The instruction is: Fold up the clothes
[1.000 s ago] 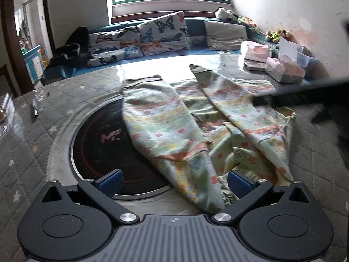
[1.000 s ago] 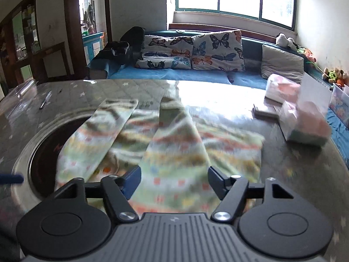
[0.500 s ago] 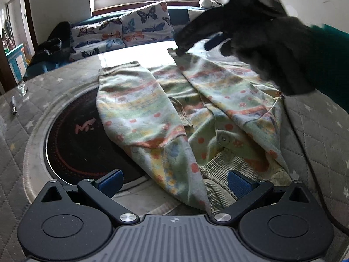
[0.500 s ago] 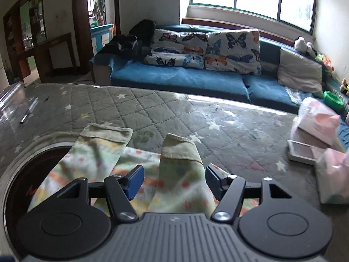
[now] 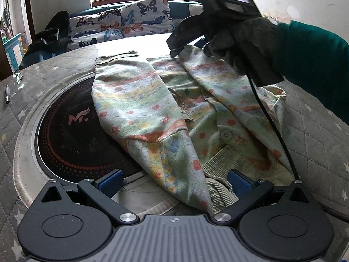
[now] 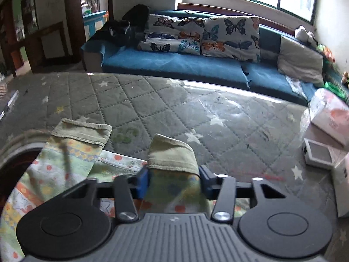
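Note:
A child's patterned top [image 5: 165,100] in pale green with orange dots lies on the quilted table, both sleeves folded over the body, ribbed collar toward me. My left gripper [image 5: 174,180] is open, its blue pads either side of the near shoulder and collar. In the right wrist view my right gripper [image 6: 173,180] has closed in on the right sleeve's ribbed cuff [image 6: 172,156], pads against its sides. The left sleeve's cuff [image 6: 81,131] lies flat to its left. The left wrist view shows the right gripper [image 5: 176,45] and gloved hand over that far cuff.
A round black glass inset [image 5: 72,131] sits in the table under the top's left side. Tissue packs [image 6: 329,118] and a small white box [image 6: 318,154] lie at the table's right. A pen [image 5: 7,93] lies far left. A blue sofa [image 6: 174,63] with cushions stands behind.
My right gripper has moved forward along the right sleeve to its cuff and narrowed from open onto it. My left gripper has come lower and closer to the collar, still open.

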The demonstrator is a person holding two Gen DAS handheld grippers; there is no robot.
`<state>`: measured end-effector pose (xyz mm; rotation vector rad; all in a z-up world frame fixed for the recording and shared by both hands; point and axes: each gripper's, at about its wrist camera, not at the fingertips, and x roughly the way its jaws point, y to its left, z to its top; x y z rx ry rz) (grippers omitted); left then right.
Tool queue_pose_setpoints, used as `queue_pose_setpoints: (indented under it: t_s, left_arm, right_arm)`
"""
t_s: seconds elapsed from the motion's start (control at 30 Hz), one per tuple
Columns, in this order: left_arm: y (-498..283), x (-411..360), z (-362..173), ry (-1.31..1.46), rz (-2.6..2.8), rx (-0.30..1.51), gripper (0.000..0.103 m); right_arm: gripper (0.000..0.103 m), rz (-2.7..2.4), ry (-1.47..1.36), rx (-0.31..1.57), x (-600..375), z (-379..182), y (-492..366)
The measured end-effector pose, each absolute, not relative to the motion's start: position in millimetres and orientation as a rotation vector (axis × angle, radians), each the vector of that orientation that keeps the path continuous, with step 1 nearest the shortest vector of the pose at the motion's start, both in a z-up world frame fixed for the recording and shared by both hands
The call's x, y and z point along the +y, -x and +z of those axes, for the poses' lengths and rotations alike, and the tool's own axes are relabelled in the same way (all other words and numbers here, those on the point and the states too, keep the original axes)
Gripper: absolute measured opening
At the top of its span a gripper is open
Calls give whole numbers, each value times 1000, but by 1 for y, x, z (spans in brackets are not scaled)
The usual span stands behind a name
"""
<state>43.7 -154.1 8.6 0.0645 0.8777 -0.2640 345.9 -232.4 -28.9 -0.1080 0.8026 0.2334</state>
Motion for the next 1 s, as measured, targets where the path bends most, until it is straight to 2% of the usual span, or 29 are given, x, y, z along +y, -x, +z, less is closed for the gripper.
queue_pose_setpoints:
  t_s: [0.1, 0.2, 0.63, 0.8, 1.0]
  left_arm:
    - [-44, -153, 9, -64, -262, 875, 103]
    - [-44, -153, 10, -65, -257, 870, 103]
    - [-48, -163, 25, -102, -252, 816, 103]
    - [-50, -170, 30, -120, -257, 796, 103]
    - [-48, -184, 34, -155, -290, 778, 103]
  right_arm:
    - [22, 227, 64, 772, -248, -19, -334]
    - [19, 212, 29, 724, -266, -2, -316]
    - [19, 82, -103, 504, -385, 75, -181]
    - [19, 5, -143, 476, -430, 77, -123]
    - [22, -145, -209, 523, -475, 47, -76]
